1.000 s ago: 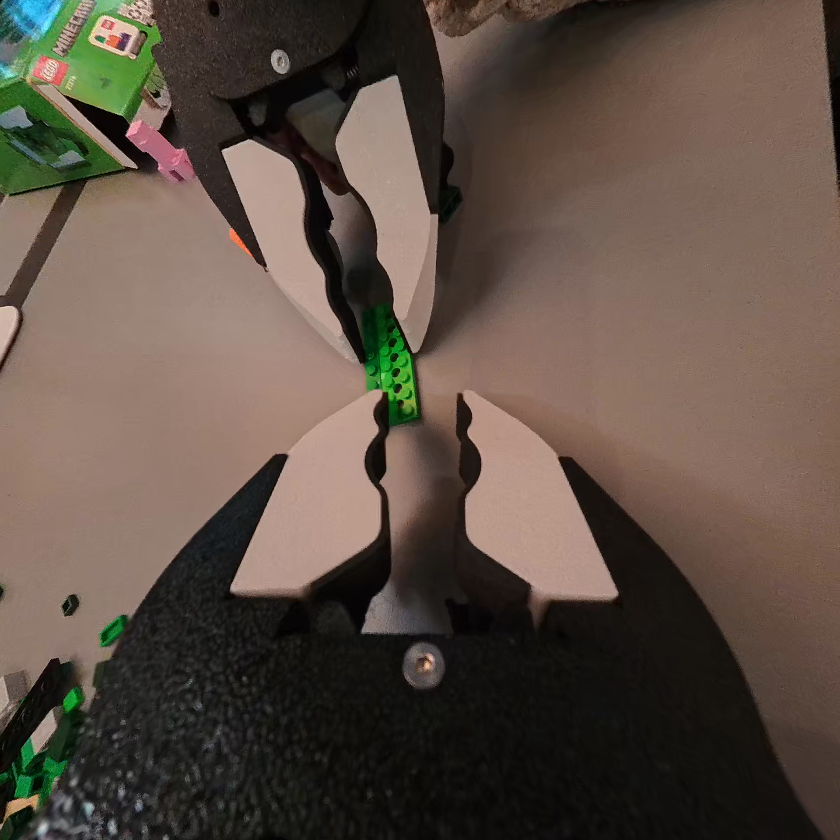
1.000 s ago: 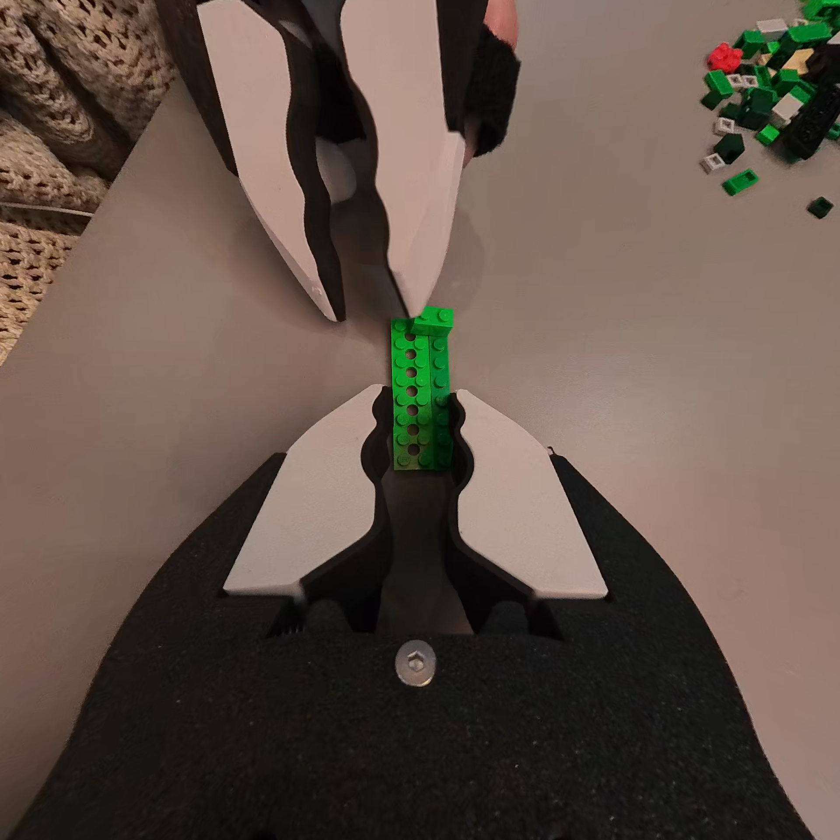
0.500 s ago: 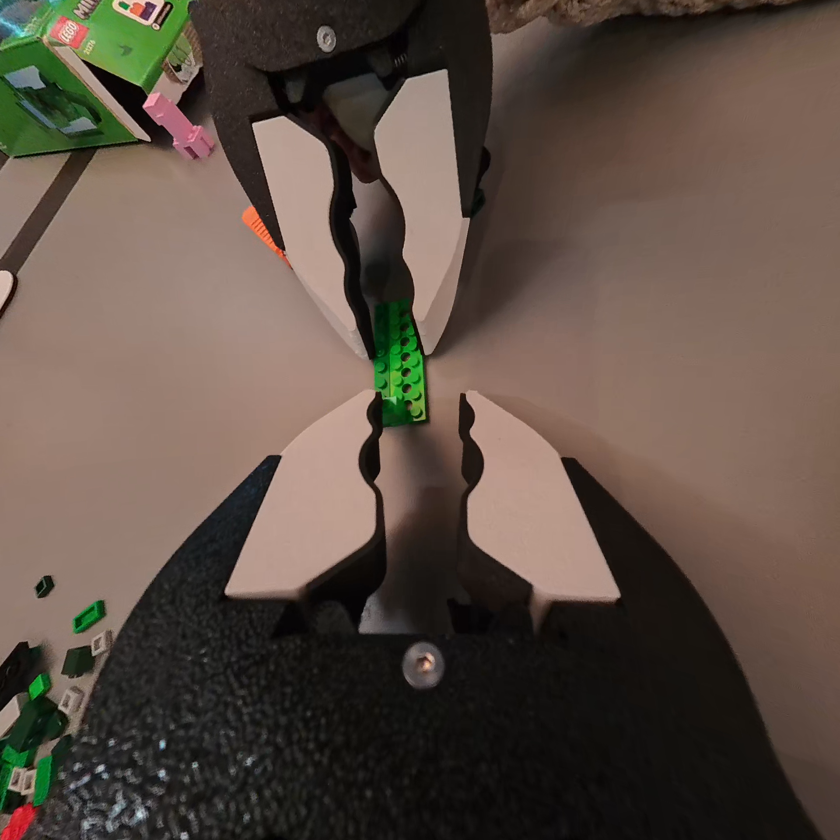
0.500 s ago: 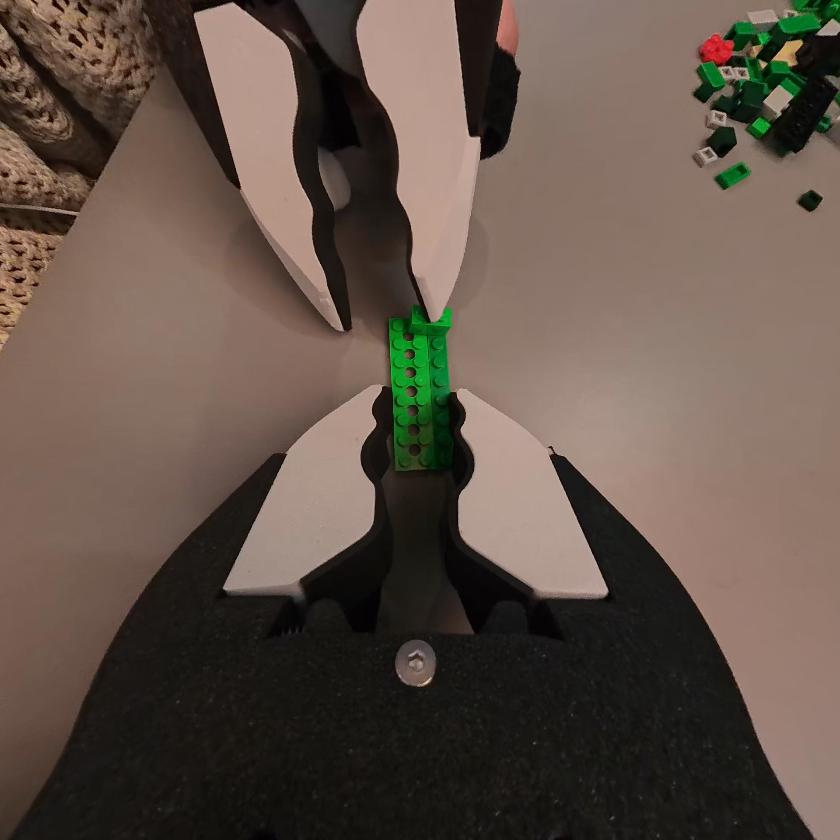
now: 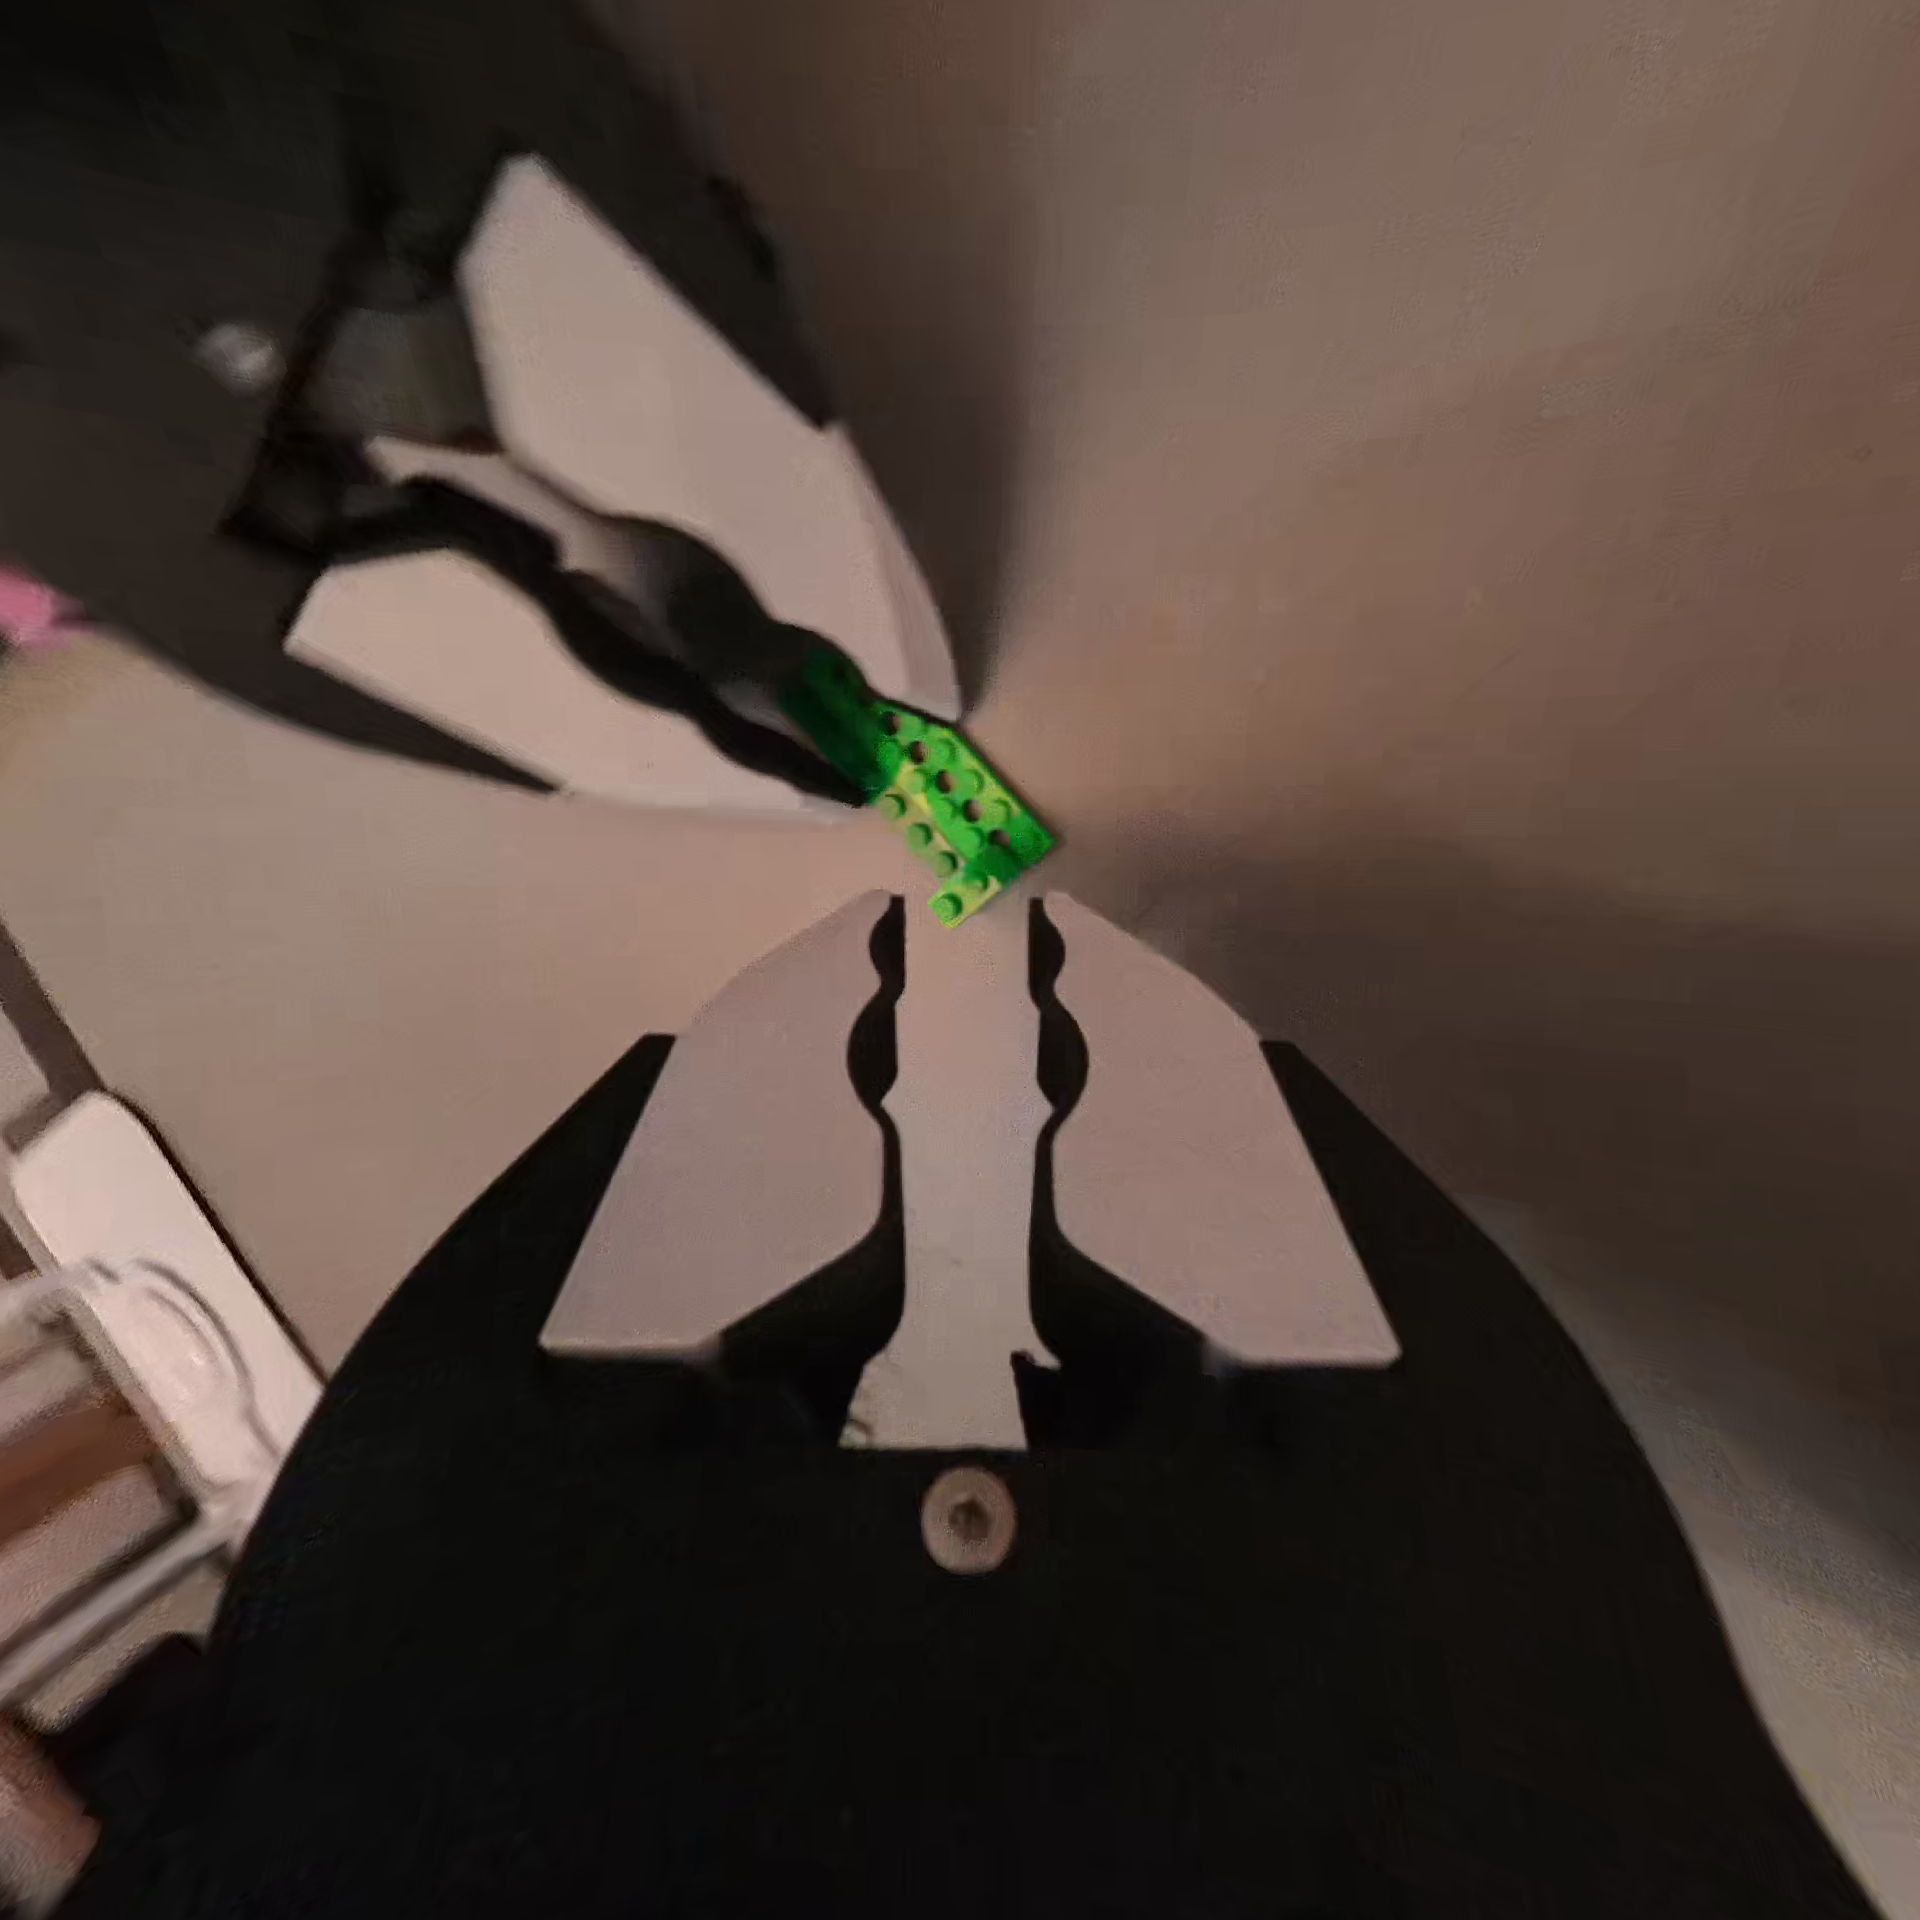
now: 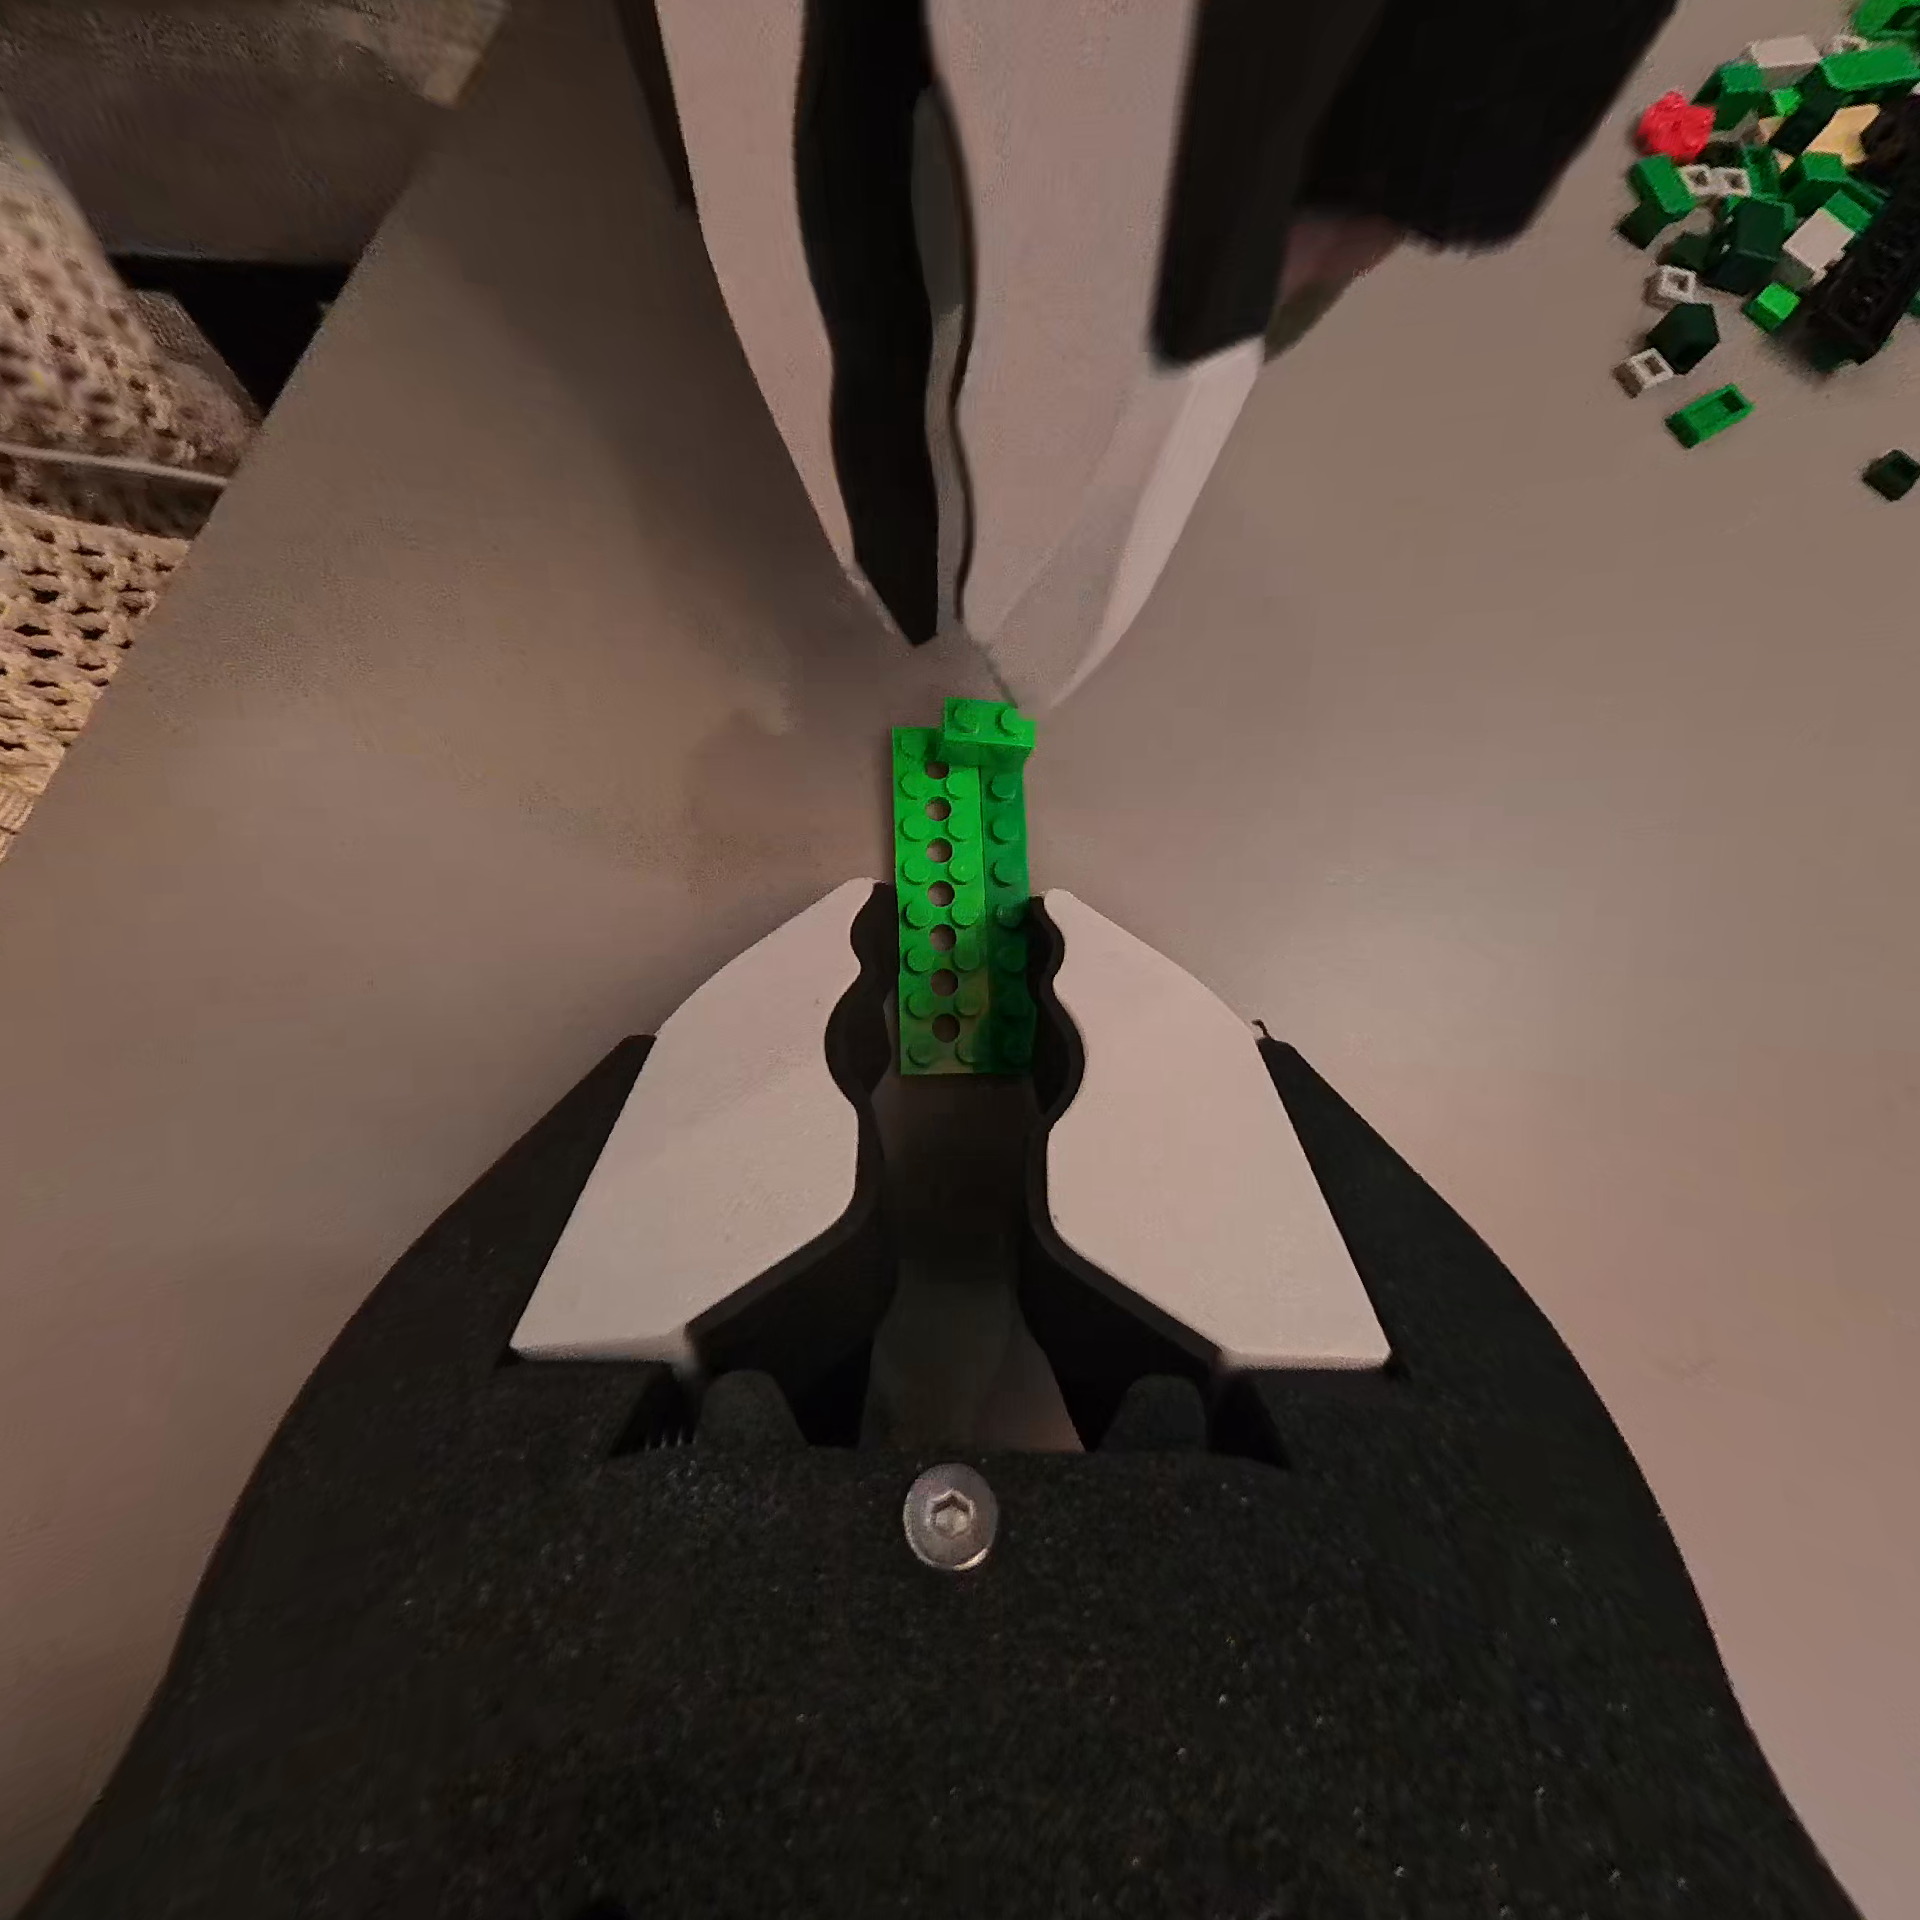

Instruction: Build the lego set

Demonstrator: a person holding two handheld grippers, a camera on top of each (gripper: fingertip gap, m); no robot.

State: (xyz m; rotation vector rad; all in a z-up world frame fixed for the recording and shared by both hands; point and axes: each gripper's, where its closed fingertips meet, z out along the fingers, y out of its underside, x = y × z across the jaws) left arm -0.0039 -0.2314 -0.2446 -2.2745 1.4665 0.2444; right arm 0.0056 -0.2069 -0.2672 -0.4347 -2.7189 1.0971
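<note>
My right gripper (image 6: 961,904) is shut on a long bright green plate assembly (image 6: 961,914) and holds it over the grey table (image 6: 1455,831). A small green brick (image 6: 987,722) sits on the assembly's far end. My left gripper (image 5: 961,906) is open and empty, its fingertips just short of that end of the assembly (image 5: 956,821). In the right wrist view the left gripper (image 6: 956,644) hangs just beyond the small brick. In the left wrist view the right gripper (image 5: 904,748) reaches in from the upper left. That view is blurred.
A pile of loose green, grey, black and red bricks (image 6: 1787,187) lies at the far right of the table. A knitted cloth (image 6: 73,416) lies past the table's left edge. A pink piece (image 5: 31,613) and a white object (image 5: 125,1299) show at the left.
The left gripper has swung and turned, so the right gripper and plate now appear at its upper left. Its fingers have narrowed a little. The small brick now lies flat on the plate's end.
</note>
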